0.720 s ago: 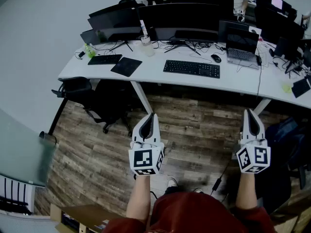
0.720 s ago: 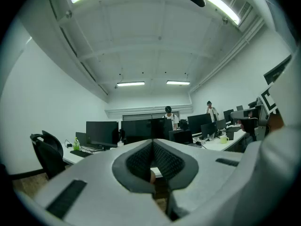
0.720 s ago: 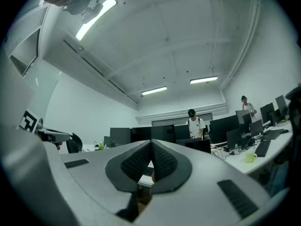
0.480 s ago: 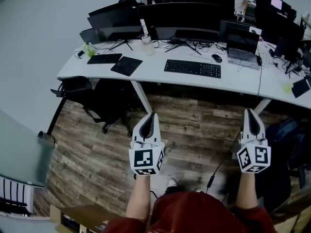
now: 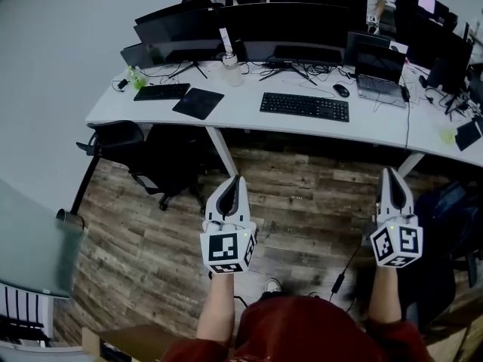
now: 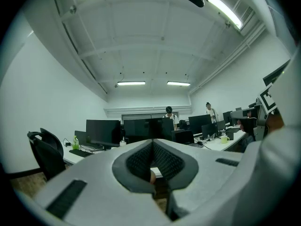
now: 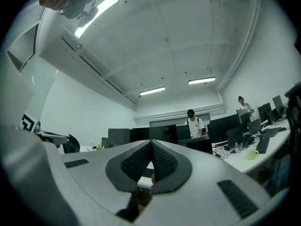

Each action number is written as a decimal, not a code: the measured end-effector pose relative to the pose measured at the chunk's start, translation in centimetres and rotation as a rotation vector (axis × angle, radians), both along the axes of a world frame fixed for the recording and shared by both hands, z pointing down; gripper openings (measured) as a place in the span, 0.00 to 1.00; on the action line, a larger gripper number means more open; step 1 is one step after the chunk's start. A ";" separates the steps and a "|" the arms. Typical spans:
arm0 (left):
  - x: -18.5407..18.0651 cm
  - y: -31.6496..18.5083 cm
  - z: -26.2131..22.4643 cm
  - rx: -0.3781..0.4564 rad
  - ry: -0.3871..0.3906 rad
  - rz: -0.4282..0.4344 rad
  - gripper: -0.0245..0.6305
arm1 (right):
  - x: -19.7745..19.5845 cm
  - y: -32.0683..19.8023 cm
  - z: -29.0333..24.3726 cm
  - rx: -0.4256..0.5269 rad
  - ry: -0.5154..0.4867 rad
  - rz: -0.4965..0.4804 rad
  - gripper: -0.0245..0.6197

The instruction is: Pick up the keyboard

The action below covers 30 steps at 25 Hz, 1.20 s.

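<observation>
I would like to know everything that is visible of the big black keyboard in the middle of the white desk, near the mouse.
The keyboard is black, long and flat, with rows of dark keys, and it looks like plastic. It lies flat on the white desk, a little slanted in the head view, in front of the dark monitors. The mouse sits just beyond its right end, apart from it. Nothing lies on it; only the desk touches it.

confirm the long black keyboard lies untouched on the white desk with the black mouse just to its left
Wrong side: the head view shows the mouse just right of the long black keyboard, which lies untouched on the white desk.
</observation>
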<state>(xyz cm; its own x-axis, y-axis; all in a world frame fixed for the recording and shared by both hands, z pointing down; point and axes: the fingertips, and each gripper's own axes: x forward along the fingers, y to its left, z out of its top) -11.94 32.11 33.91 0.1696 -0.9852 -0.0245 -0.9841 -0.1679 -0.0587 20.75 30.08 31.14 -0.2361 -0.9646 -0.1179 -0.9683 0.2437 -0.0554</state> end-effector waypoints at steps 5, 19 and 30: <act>-3.0 -1.3 -0.1 0.004 0.005 0.013 0.04 | -2.9 -0.8 0.2 -0.005 0.003 0.018 0.04; -6.3 -6.2 1.5 -0.010 0.026 0.036 0.04 | -6.1 -4.5 1.4 -0.024 0.018 0.045 0.04; -1.2 -17.2 2.0 -0.032 -0.004 0.073 0.04 | -1.0 -14.9 2.5 -0.035 -0.025 0.086 0.04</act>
<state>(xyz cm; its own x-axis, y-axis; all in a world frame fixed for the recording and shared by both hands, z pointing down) -13.13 14.89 35.93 0.2406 -0.9706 0.0081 -0.9690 -0.2407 -0.0561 19.71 15.19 33.62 -0.1498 -0.9847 -0.0888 -0.9837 0.1575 -0.0869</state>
